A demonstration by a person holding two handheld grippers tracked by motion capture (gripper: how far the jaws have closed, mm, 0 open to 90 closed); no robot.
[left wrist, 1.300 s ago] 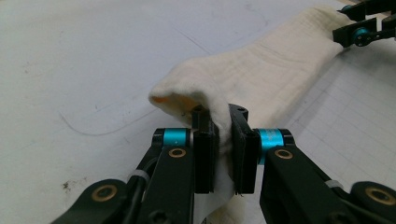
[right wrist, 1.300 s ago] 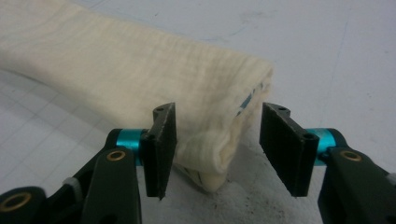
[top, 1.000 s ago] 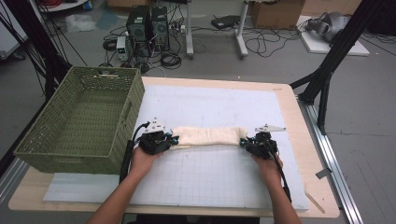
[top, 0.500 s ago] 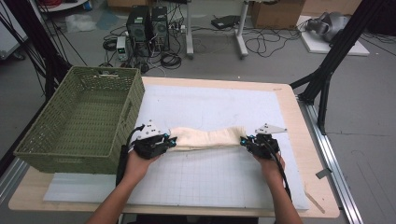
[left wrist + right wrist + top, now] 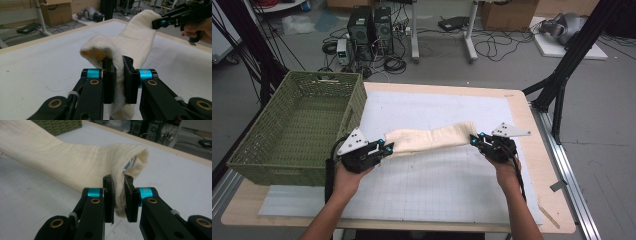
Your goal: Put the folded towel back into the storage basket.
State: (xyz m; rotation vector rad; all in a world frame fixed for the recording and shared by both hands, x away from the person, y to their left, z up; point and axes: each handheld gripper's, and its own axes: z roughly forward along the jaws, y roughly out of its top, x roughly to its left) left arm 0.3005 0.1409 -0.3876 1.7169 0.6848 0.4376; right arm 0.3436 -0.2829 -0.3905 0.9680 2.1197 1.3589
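A cream folded towel (image 5: pixel 429 138) hangs stretched between my two grippers above the white mat (image 5: pixel 437 180). At its left end my left gripper (image 5: pixel 384 147) is shut on the cloth; its own view shows the towel (image 5: pixel 135 42) bunched between the jaws, with an orange patch inside the fold. My right gripper (image 5: pixel 474 140) is shut on the other end, where the towel (image 5: pixel 75 162) is pinched between the black jaws and a blue mark shows in the fold. The right gripper (image 5: pixel 160 23) also appears far off in the left gripper view.
A green woven basket (image 5: pixel 299 125) stands at the table's left edge, just left of my left hand. The wooden table edge (image 5: pixel 537 130) runs along the right. Computers, cables and black frame legs lie on the floor beyond the table.
Both grippers have lifted the towel off the mat and carried it left, toward the basket. The towel now sags slightly between them, with its right end higher.
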